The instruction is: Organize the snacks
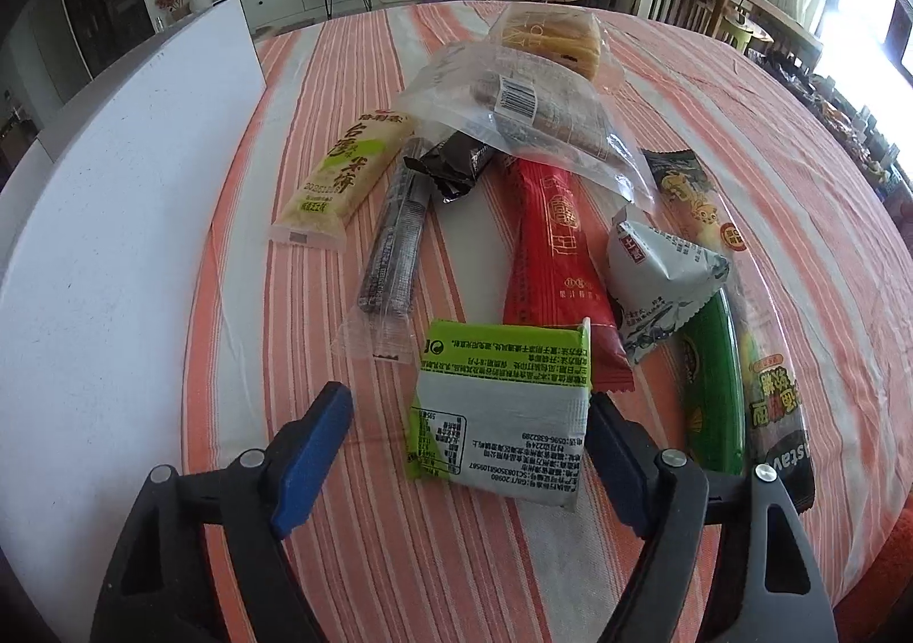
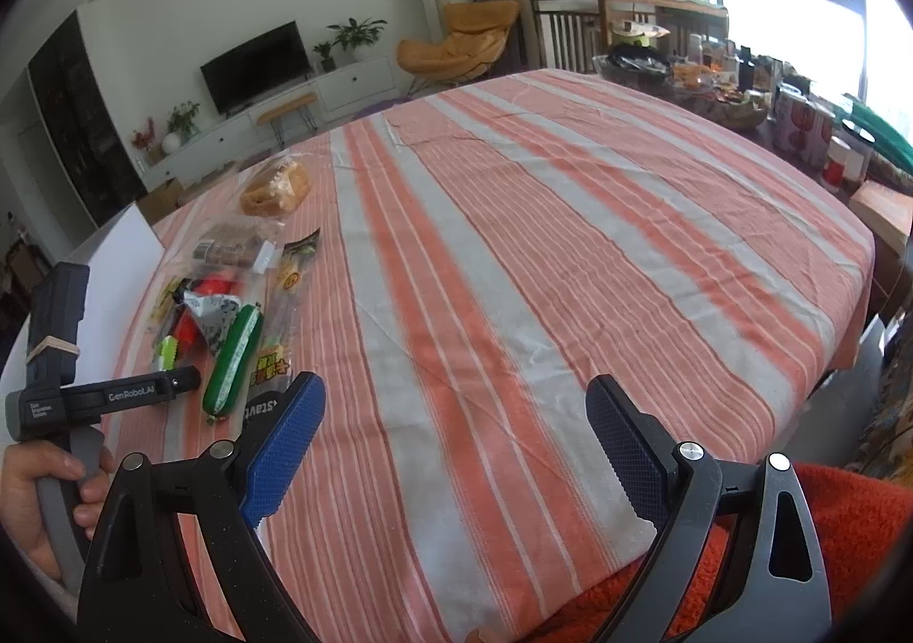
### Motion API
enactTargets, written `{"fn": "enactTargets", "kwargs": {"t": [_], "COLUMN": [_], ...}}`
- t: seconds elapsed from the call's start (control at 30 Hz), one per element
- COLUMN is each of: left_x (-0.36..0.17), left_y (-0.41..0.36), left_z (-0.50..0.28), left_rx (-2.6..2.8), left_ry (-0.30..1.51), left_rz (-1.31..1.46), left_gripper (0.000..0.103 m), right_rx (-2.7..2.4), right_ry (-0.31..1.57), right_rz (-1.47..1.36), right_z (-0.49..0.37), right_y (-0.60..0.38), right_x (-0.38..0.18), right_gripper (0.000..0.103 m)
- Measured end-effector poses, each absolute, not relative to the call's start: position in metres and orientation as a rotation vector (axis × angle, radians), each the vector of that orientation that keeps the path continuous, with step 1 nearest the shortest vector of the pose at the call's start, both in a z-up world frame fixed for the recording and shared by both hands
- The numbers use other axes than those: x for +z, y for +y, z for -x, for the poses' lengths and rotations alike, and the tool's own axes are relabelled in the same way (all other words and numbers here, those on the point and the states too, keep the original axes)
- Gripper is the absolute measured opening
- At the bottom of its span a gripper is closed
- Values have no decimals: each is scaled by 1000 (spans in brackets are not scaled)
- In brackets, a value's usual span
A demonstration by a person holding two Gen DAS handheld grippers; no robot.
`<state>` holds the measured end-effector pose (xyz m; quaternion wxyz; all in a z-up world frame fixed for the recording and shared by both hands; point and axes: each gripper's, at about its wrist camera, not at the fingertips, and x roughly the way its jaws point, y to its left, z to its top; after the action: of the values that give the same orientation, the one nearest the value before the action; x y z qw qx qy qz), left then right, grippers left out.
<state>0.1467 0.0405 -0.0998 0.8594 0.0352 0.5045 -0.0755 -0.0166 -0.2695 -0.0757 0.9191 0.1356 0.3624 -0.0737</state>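
While the left wrist view shows the left gripper (image 1: 468, 449) spread around a green-and-white snack packet (image 1: 502, 409) on the striped tablecloth (image 1: 742, 141), the right gripper (image 2: 456, 449) gapes over bare cloth.

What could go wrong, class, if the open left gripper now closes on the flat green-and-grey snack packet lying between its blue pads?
1. The left gripper straddles the flat green-and-grey foil packet; thin, flat foil may slip out or crumple rather than lift.
2. The packet's far edge overlaps the long red wrapper; lifting could drag it and disturb the pile.
3. The crinkled grey pyramid-shaped pouch lies close to the right pad; a skewed closure might catch it too.
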Motion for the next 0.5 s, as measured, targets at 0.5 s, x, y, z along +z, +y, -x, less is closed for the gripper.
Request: {"fn": "enactTargets", "kwargs": {"t": [0.5], "left_x": [-95], "left_y": [32], "left_z": [-49], "left_rx": [-307], "left_ry": [1076], "left_rz": [-182], "left_gripper": [49], "right_rx": [-146], "right_ry": [764], "right_rz": [-281], "right_z": [15], "right_y": [-268], "right_x": [-77], "right_gripper": [95]}}
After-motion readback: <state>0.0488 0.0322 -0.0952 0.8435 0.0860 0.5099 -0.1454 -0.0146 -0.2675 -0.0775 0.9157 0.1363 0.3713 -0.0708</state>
